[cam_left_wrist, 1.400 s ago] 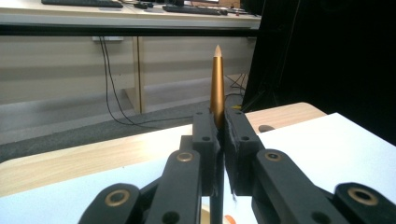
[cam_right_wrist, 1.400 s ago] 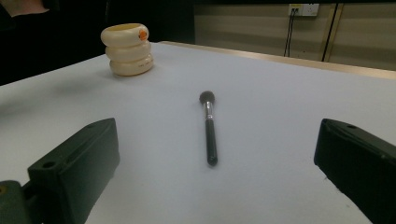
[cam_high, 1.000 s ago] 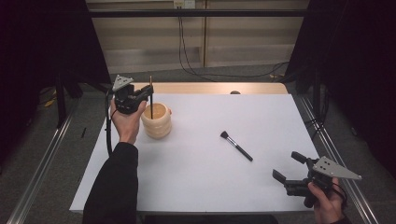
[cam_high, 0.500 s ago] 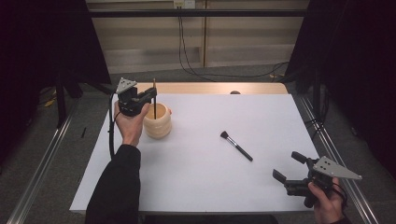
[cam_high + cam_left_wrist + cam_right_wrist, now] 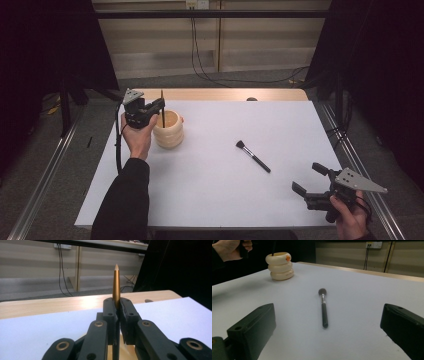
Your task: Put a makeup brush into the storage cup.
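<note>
Clamping a gold-handled brush [image 5: 116,285] upright between closed jaws, the left gripper [image 5: 159,105] holds it over the cream ringed holder [image 5: 168,130] at the white worktop's [image 5: 225,190] left. Well apart, the right gripper [image 5: 311,179] rests open, facing a black makeup brush [image 5: 323,307] lying mid-worktop.

No legible text, label, brand, number or sign anywhere on the table.
</note>
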Demonstrator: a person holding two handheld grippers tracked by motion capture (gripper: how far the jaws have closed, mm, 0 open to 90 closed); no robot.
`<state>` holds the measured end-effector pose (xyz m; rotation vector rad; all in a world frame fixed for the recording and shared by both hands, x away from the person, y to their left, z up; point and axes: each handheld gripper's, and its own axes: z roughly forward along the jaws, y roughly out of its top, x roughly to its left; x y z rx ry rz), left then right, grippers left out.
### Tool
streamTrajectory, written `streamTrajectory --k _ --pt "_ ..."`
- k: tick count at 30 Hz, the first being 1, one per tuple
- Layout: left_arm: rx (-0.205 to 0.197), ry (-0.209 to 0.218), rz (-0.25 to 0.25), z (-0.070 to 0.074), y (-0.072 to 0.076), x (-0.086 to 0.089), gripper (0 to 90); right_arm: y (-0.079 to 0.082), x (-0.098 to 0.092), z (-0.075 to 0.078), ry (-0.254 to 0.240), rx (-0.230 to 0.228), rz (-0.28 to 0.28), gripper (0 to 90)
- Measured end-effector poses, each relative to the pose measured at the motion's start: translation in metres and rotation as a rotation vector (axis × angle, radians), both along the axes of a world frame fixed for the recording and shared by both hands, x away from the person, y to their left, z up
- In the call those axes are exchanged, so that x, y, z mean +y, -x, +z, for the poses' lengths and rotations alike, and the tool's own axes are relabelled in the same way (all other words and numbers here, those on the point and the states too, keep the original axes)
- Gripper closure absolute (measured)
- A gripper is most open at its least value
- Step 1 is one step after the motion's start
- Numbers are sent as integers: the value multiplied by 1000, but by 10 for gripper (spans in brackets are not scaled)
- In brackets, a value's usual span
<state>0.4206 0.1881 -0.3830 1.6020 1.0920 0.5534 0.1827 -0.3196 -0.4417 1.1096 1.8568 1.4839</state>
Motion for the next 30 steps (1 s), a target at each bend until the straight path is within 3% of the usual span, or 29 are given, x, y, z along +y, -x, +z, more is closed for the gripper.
streamTrajectory --k 12,16,20,26,30 --pt "34 -54 -2 -11 -2 -4 834 0 -1 0 2 0 2 0" --pt "46 -50 -11 -14 -3 -5 827 0 -1 0 4 -3 1 0" --pt "37 -82 -28 -16 -3 -7 817 1 -1 0 3 0 -2 0" --pt "42 -85 -26 -18 -3 -5 809 1 -1 0 5 -2 0 0" --pt "20 -83 -28 -18 -3 -5 750 1 -1 0 3 -1 -3 0"
